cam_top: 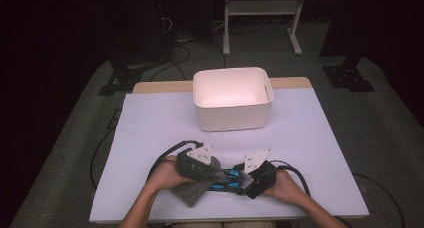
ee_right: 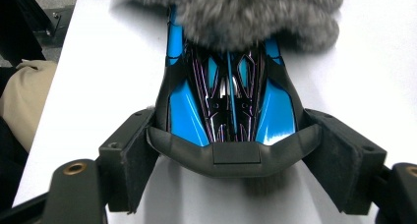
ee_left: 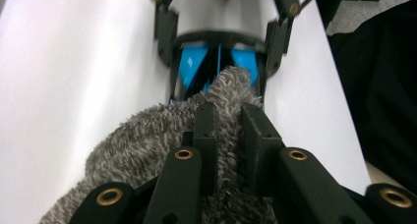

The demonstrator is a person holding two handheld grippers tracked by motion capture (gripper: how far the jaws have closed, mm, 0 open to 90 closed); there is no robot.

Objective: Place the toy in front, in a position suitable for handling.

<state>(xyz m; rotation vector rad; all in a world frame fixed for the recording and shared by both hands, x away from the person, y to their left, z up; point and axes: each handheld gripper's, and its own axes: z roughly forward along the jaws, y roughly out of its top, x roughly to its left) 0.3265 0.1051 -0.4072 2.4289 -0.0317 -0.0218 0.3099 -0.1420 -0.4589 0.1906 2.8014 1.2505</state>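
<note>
A blue and black toy car (ee_right: 226, 101) lies on the white table near its front edge (cam_top: 227, 180). My right gripper (ee_right: 231, 150) is shut on the car's dark rear wing, one pad on each side. My left gripper (ee_left: 228, 116) is shut on a fold of grey fuzzy cloth (ee_left: 147, 140), and the fold's tip rests on the car's blue body (ee_left: 192, 67). In the right gripper view the cloth (ee_right: 236, 13) covers the car's far end. From above, the left gripper (cam_top: 215, 172) and the right gripper (cam_top: 241, 180) face each other, with the cloth (cam_top: 192, 192) hanging down onto the table.
A white, empty-looking bin (cam_top: 232, 113) stands at the back middle of the table (cam_top: 150, 128). Cables trail from both grippers across the table. The table's front edge lies just below my hands. Dark floor and a stand surround the table.
</note>
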